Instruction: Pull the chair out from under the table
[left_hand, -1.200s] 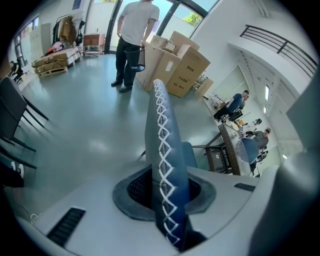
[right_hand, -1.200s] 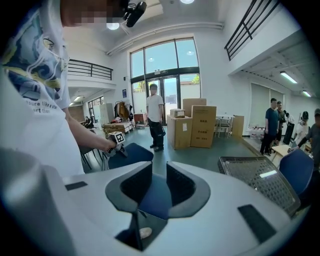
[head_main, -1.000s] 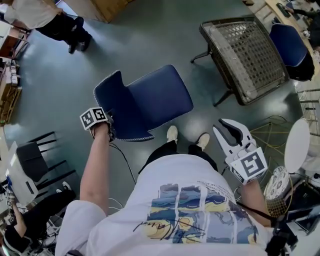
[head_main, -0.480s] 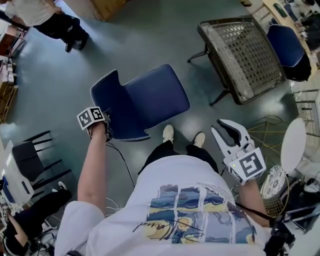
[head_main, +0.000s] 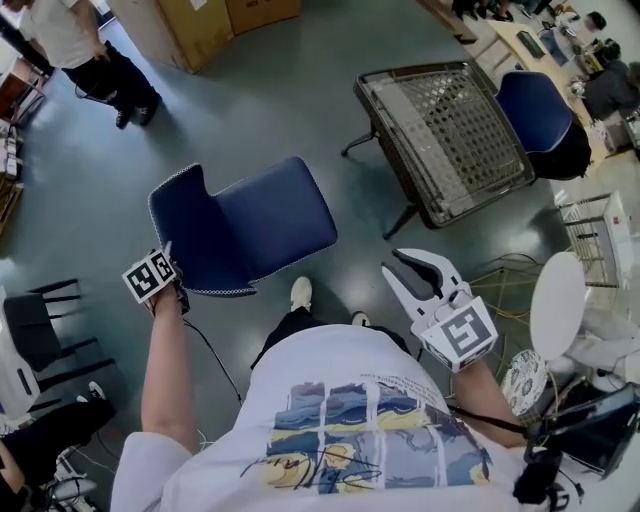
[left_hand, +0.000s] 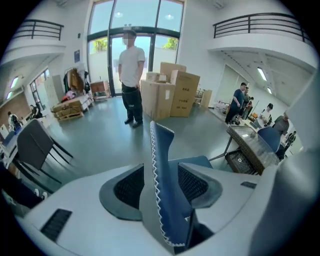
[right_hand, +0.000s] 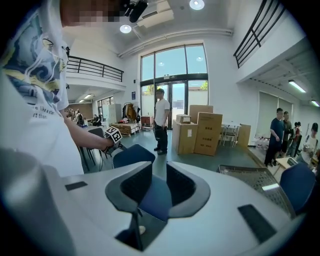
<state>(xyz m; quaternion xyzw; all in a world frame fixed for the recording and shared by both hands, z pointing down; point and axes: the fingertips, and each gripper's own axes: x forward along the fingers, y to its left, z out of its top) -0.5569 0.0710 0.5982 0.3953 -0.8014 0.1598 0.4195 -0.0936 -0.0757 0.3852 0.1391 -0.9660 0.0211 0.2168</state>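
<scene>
The blue chair (head_main: 245, 225) stands out on the floor, away from the wire-mesh table (head_main: 450, 130). My left gripper (head_main: 168, 262) is at the near left edge of its backrest. In the left gripper view the stitched backrest edge (left_hand: 161, 150) stands between the jaws of the left gripper (left_hand: 160, 186). Those jaws are opening, with a gap at each pad. My right gripper (head_main: 405, 265) hangs open over the floor to the right of the chair, holding nothing. From the right gripper (right_hand: 159, 187) the chair (right_hand: 131, 154) shows beyond the jaws.
A second blue chair (head_main: 540, 115) sits behind the table. A person (head_main: 85, 50) stands by cardboard boxes (head_main: 220, 20) at the back. A black chair (head_main: 40, 325) is at the left and a white round seat (head_main: 558, 305) at the right. My shoe (head_main: 300, 293) is just in front of the chair.
In the head view the chair and my left gripper have shifted left and down, and the table has come nearer the middle. The right gripper has moved a little left.
</scene>
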